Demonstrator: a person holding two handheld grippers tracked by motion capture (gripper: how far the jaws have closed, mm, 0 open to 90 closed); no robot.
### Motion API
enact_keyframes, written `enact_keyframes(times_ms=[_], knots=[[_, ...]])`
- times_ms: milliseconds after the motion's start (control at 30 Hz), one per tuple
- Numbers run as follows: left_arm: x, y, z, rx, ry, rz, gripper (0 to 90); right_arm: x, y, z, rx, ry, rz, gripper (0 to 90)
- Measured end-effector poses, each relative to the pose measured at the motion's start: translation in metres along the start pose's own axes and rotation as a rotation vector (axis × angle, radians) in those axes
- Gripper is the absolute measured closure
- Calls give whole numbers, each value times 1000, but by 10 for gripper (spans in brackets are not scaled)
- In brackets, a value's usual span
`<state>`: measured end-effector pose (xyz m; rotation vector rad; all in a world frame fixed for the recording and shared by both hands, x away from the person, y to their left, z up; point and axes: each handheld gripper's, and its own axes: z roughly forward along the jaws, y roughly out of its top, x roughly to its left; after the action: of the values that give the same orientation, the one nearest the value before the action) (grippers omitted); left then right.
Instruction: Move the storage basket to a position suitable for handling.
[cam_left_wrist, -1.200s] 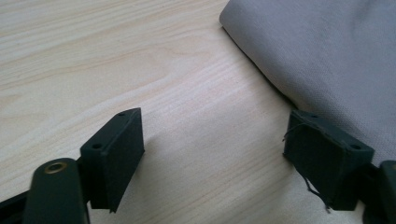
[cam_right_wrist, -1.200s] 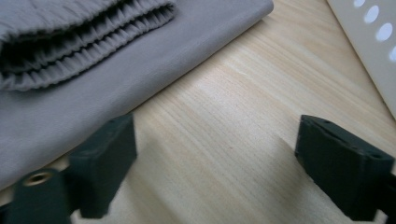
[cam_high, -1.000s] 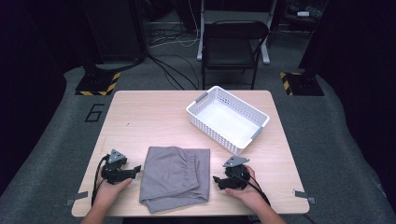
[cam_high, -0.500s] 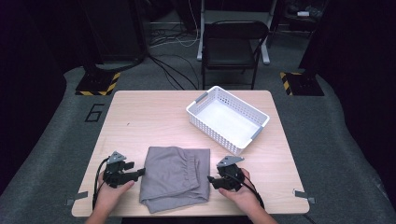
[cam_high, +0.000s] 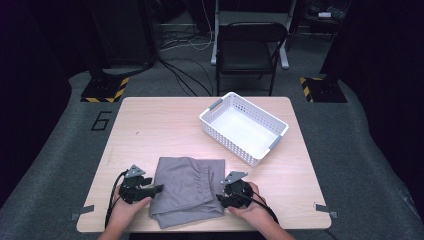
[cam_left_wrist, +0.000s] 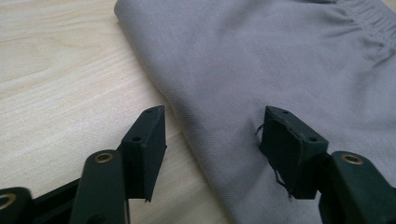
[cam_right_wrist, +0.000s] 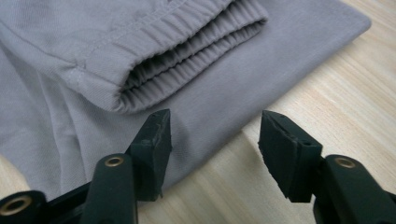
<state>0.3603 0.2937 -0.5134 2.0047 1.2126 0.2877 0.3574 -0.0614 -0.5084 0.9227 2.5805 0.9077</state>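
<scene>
The left hand-held gripper (cam_high: 159, 188) and right hand-held gripper (cam_high: 218, 198), jaws half open and just closing, each straddle an edge of the folded grey cloth (cam_high: 187, 189) lying between them on the desk (cam_high: 160, 125), equally near, gripping nothing yet.

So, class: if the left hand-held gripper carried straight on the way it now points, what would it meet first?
Most likely the left edge of the folded grey fabric garment. The left hand-held gripper has been closing its jaws, which straddle that edge without pressing it. One jaw is over the light wooden table.
</scene>
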Motion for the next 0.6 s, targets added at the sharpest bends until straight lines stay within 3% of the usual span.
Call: enact_keyframes(times_ms=[67, 100, 167, 200, 233, 367, 600], knots=[[-1, 0, 1, 4, -10, 0, 446, 1, 0, -1, 5, -4, -5, 487], [-1, 0, 0, 29, -25, 18, 461, 2, 0, -1, 5, 0, -1, 530], [-4, -1, 3, 18, -27, 14, 480, 2, 0, -2, 15, 26, -7, 593], [-4, 0, 2, 39, -37, 36, 492, 2, 0, -3, 25, 34, -22, 627], [-5, 0, 3, 39, -42, 32, 499, 3, 0, -3, 24, 39, -10, 652], [-7, 0, 4, 52, -63, 41, 528, 2, -2, -5, 33, 56, -6, 702], [-13, 0, 6, 57, -77, 59, 532, 0, -6, -10, 50, 66, 12, 714]])
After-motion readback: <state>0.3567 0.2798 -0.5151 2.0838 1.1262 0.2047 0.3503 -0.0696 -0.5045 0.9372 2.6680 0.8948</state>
